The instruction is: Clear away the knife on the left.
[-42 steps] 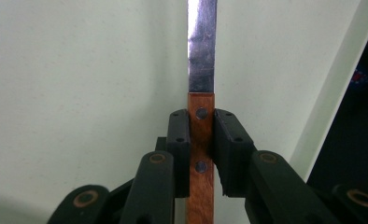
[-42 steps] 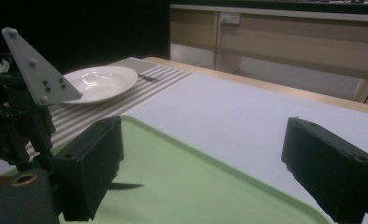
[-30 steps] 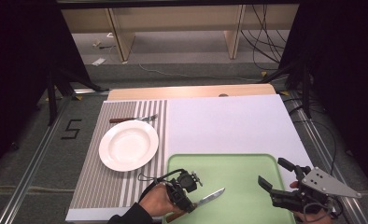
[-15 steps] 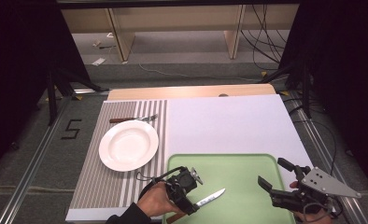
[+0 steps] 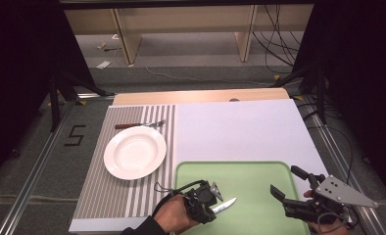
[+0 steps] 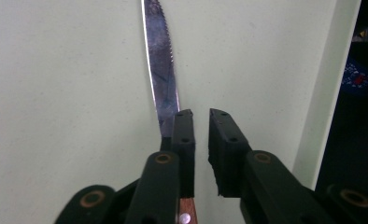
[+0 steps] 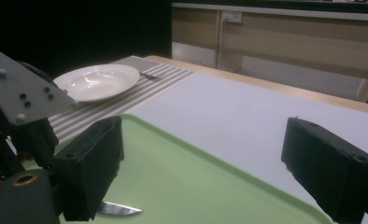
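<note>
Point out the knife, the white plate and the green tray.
knife (image 6: 161, 79): left gripper view, middle of the serrated blade.
white plate (image 5: 134, 152): high view, centre of the bowl.
green tray (image 5: 259, 193): high view, bare floor between the two hand-held grippers.

Overhead light falls evenly on the table (image 5: 240, 127), while the room to the left and right stays nearly black. The knife (image 6: 161, 70) blade carries dull glare and mottled reflections. In both gripper views the near jaws are soft and out of focus.
</note>
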